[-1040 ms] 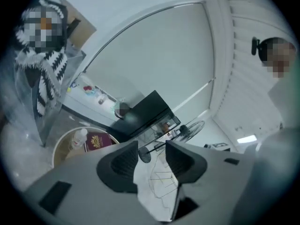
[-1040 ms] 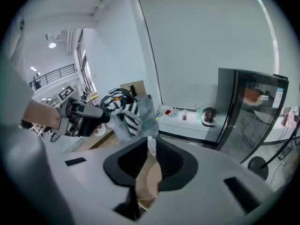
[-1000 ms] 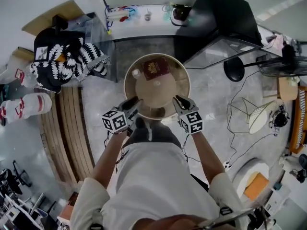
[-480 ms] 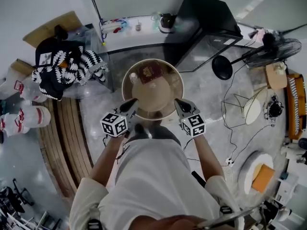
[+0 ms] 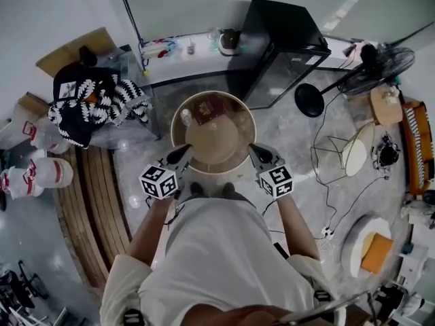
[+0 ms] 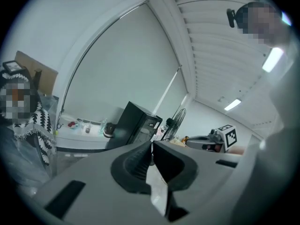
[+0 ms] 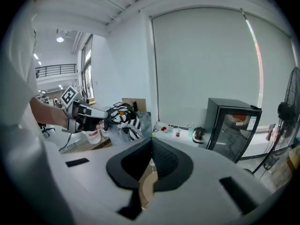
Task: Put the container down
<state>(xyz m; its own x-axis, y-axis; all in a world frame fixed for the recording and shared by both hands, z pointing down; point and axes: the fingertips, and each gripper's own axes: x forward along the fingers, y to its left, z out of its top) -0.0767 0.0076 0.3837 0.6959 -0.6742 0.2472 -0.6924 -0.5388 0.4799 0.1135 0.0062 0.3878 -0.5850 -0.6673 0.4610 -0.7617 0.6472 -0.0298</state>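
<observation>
My left tongs [image 5: 182, 153] and right tongs [image 5: 255, 151] each pinch the round container's [image 5: 217, 145] near rim over the floor [image 5: 299, 161]; next, I judge, lower it level, then release.

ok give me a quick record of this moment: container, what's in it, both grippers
container: round, tan, open-topped, in front of the person
contents: dark red booklet on the far side
left gripper: shut on the container's near rim, left side
right gripper: shut on the near rim, right side
set down yet: cannot tell from these views
</observation>
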